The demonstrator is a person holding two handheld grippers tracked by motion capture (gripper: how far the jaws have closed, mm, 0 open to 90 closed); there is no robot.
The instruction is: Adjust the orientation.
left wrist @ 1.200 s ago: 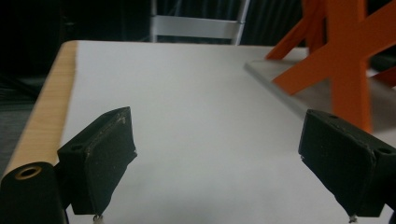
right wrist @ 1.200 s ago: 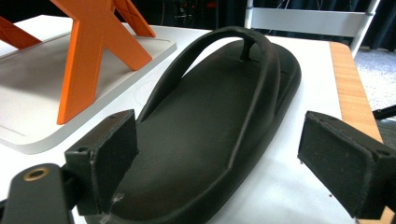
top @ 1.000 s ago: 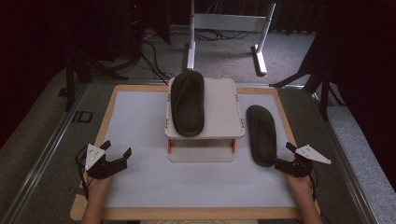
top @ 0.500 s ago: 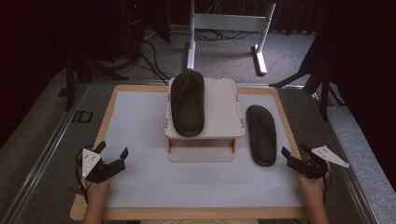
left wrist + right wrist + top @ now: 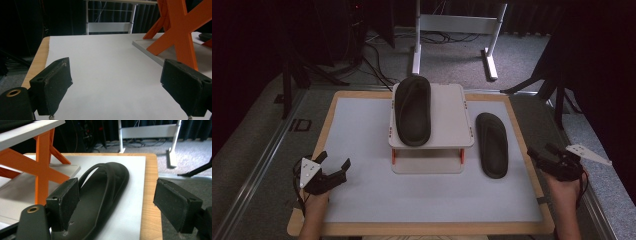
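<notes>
Both tongs, left (image 5: 334, 172) and right (image 5: 539, 153), stand spread and empty; one sandal (image 5: 412, 110) lies on the stand (image 5: 451, 120), the other (image 5: 492, 145) waits on the desk (image 5: 362, 150).

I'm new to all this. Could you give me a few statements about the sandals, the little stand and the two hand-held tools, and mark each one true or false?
1. One sandal lies on top of the stand. True.
2. The other sandal lies on the mat, left of the stand. False: it lies to the stand's right.
3. The right tool grips a sandal. False: its jaws stand apart and empty, with the sandal on the mat ahead of them.
4. The left tool is open and holds nothing. True.
5. The stand has orange legs. True.
</notes>
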